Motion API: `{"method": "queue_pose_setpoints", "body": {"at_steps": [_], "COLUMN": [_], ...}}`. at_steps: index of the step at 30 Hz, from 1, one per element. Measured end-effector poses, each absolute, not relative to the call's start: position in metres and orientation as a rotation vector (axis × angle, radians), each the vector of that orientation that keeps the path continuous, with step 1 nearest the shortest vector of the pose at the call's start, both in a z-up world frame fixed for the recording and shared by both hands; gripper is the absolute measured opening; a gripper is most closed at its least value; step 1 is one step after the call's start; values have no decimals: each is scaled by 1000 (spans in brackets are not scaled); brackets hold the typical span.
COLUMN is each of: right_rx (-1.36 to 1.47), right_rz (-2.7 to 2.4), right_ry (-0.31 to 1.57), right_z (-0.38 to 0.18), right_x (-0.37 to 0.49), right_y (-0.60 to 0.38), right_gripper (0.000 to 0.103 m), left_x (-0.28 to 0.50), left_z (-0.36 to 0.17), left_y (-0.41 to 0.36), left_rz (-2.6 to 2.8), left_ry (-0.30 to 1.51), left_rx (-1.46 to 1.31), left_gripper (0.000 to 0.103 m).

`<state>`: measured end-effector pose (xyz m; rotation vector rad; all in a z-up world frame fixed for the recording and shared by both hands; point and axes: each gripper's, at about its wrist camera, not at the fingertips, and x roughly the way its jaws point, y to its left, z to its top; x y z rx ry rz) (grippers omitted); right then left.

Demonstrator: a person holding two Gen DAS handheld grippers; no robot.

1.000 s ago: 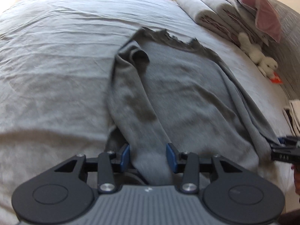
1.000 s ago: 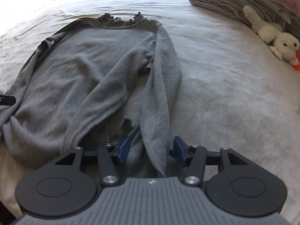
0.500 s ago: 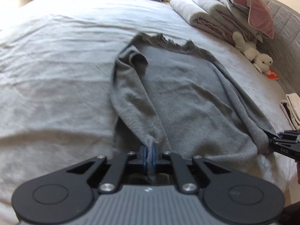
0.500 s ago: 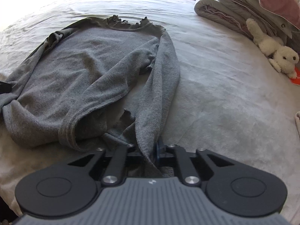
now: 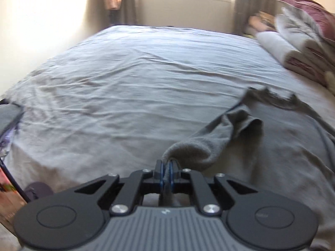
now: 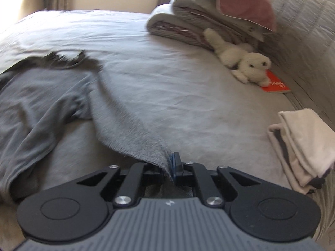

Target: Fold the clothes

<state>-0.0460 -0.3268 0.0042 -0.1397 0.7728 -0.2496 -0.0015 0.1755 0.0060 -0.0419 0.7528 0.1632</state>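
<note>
Left wrist view. My left gripper (image 5: 166,168) has its jaws pinched together on the end of one sleeve of the grey sweater (image 5: 278,138). The cloth bunches just ahead of the blue pads and a strip of it hangs down behind them. From the jaws the sleeve runs up and to the right, lifted clear of the bed (image 5: 129,87), to the sweater body, which lies flat to the right of the jaws with its frilled neckline at the far end. Picture smeared.

Right wrist view. My right gripper (image 6: 170,166) is likewise clamped, jaws closed on the edge of the other sleeve. The fabric fans away up and left from the jaws to the sweater's shoulder, and the body lies left of them. Well to the right: a white plush toy (image 6: 242,64), a folded pale cloth (image 6: 301,146), stacked bedding (image 6: 201,16).

Step in hand, as I judge it: both sleeve ends gripped and raised, ready for the sleeve fold. Next move calls for carrying each cuff inward across the body, keeping the sleeves taut and untwisted, laying them flat before I let go.
</note>
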Motion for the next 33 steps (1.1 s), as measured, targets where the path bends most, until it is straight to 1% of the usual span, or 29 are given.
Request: {"method": "queue_pose_setpoints", "body": {"at_steps": [5, 10, 13, 14, 15, 16, 17, 18, 19, 20, 26, 33], "right_rx": [-113, -95, -123, -130, -136, -138, -138, -132, -126, -118, -89, 89], "right_rz": [-335, -373, -372, -368, -360, -351, -342, -331, -319, -303, -155, 184], "right_ry": [772, 788, 790, 789, 785, 778, 771, 763, 754, 745, 728, 813], "right_z": [5, -5, -6, -5, -3, -1, 1, 5, 8, 11, 24, 27], "right_x": [-33, -23, -22, -24, -25, -27, -30, -32, -35, -38, -57, -69], "right_y": [-347, -354, -348, -346, -344, -342, -340, -338, -336, -333, -307, -282], "right_gripper": [7, 7, 8, 11, 15, 17, 21, 31, 36, 39, 40, 40], "left_x": [15, 24, 20, 19, 17, 14, 11, 8, 5, 2, -11, -16], "left_z": [-4, -15, -15, -13, -10, -6, -3, 0, 2, 4, -4, -27], "left_y": [193, 194, 193, 191, 190, 188, 187, 185, 184, 182, 165, 155], "left_rz": [252, 283, 278, 272, 260, 243, 226, 205, 183, 161, -20, -203], "left_ry": [757, 752, 750, 748, 744, 738, 734, 733, 737, 744, 853, 991], "left_rx": [-43, -9, -7, -7, -13, -22, -35, -53, -70, -86, -189, -391], "left_gripper": [6, 6, 9, 10, 15, 22, 27, 35, 36, 36, 37, 37]}}
